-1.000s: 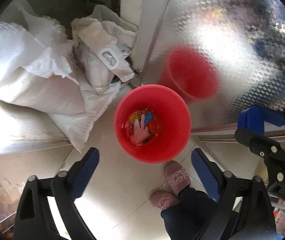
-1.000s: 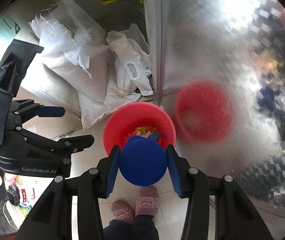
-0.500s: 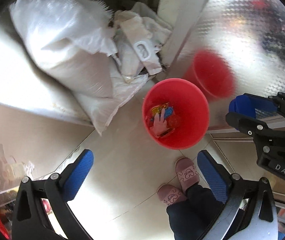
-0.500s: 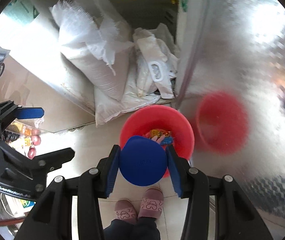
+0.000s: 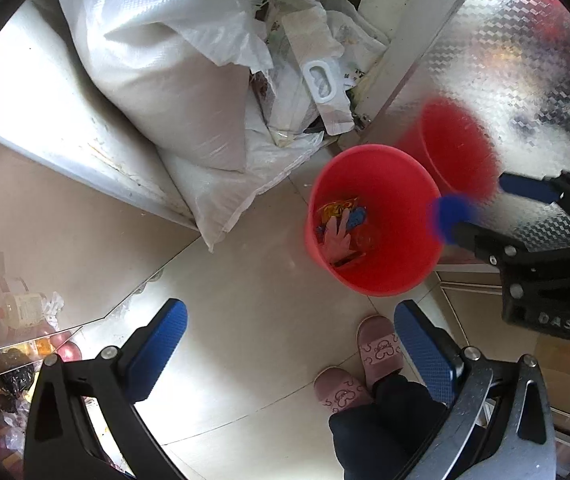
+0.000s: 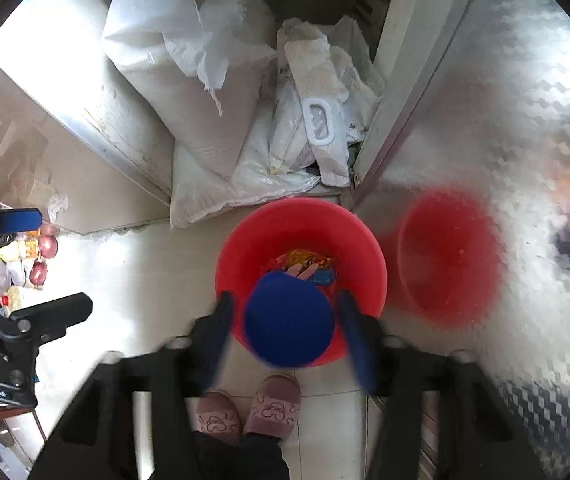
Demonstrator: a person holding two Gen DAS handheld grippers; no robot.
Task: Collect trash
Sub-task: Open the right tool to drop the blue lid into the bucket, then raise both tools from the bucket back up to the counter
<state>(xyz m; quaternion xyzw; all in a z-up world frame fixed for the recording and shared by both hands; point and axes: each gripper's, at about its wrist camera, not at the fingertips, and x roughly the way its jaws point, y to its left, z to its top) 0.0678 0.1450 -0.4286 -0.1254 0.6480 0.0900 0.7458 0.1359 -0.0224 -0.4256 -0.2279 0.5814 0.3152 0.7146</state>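
Observation:
A red bucket (image 5: 405, 268) (image 6: 301, 216) stands on the tiled floor with colourful wrappers (image 5: 341, 216) (image 6: 305, 260) in its bottom. My right gripper (image 6: 287, 332) (image 5: 485, 212) hangs just above the bucket's near rim, pointing down. Its jaws are opening, and a round blue object (image 6: 289, 320) (image 5: 451, 218) sits blurred between them with a gap on each side. My left gripper (image 5: 291, 348) is open and empty over bare floor, to the left of the bucket.
White woven sacks (image 5: 173, 80) (image 6: 189, 80) and plastic bags are piled behind the bucket. A patterned metal panel (image 5: 525, 60) on the right mirrors the bucket. A person's pink slippers (image 5: 377, 344) (image 6: 273, 404) stand beside the bucket. Clutter (image 6: 25, 256) lies at the left.
The right jaws have spread away from the blue object they gripped, and that gripper has dropped closer to the bucket. In the left wrist view the bucket has slid to the right.

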